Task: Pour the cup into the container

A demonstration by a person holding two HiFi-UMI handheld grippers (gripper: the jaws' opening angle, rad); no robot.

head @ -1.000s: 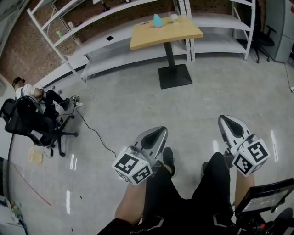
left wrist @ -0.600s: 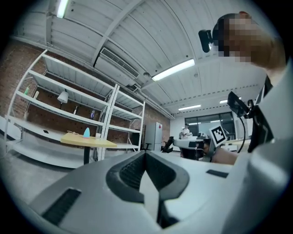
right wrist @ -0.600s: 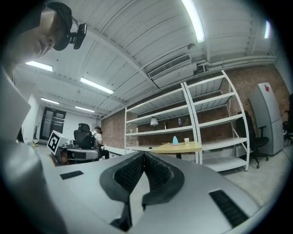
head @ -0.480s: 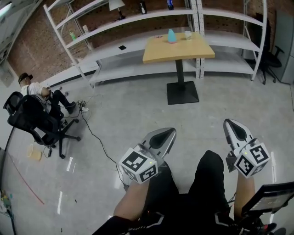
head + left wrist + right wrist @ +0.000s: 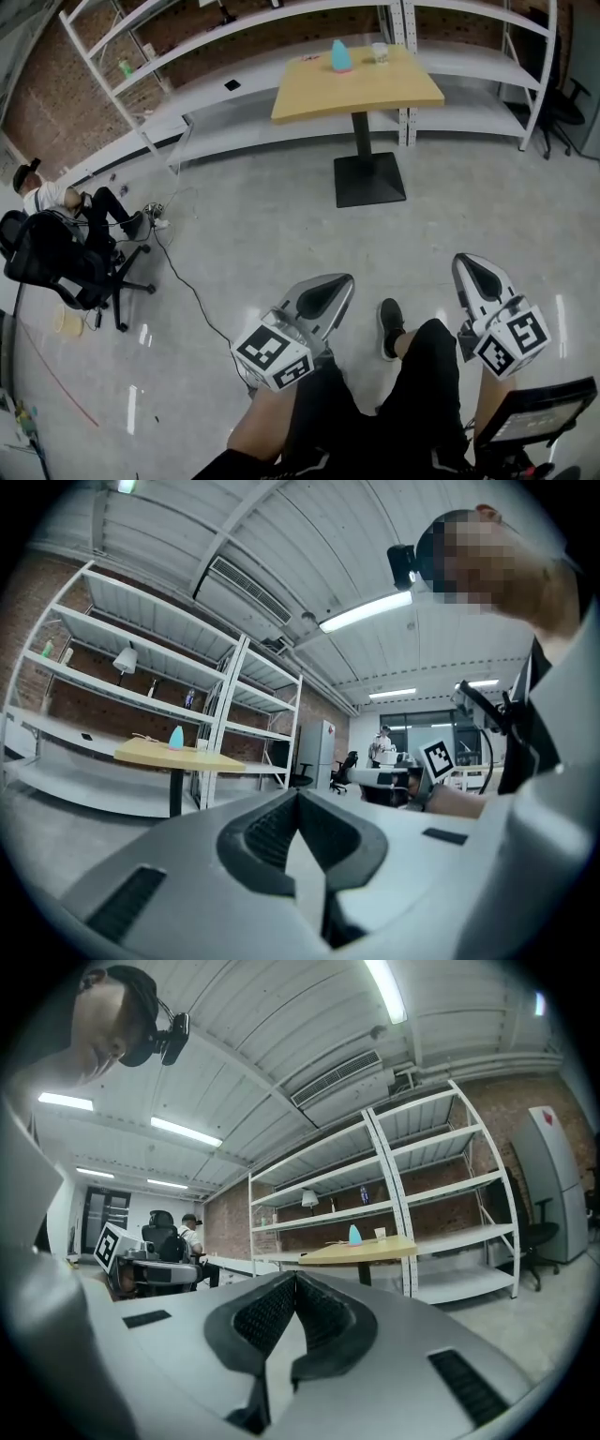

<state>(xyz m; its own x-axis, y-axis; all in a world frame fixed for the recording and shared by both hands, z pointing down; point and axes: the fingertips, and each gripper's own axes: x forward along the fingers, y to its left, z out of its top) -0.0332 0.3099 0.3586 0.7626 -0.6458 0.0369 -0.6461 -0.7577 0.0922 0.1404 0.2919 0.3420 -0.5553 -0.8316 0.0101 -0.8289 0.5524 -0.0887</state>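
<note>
A small white cup (image 5: 380,52) and a light blue, cone-shaped vessel (image 5: 341,56) stand on the far side of a wooden pedestal table (image 5: 375,89). Both grippers hang low in front of the person's legs, far from the table. My left gripper (image 5: 343,281) is shut and holds nothing, and so is my right gripper (image 5: 465,262). In the left gripper view the shut gripper (image 5: 298,795) points past the table (image 5: 155,753) with the blue vessel (image 5: 176,737). In the right gripper view the gripper (image 5: 295,1277) faces the table (image 5: 370,1252), the blue vessel (image 5: 354,1234) and the cup (image 5: 379,1233).
White metal shelving (image 5: 234,33) runs behind the table. A person (image 5: 52,199) sits at the left by a black office chair (image 5: 61,267), with a cable (image 5: 187,277) trailing over the concrete floor. The table's black base (image 5: 368,178) stands on the floor. Another chair (image 5: 562,103) is at the right.
The head view has swung and the table has shifted in it. One black shoe has stepped forward between the grippers. Both grippers stay shut and low.
</note>
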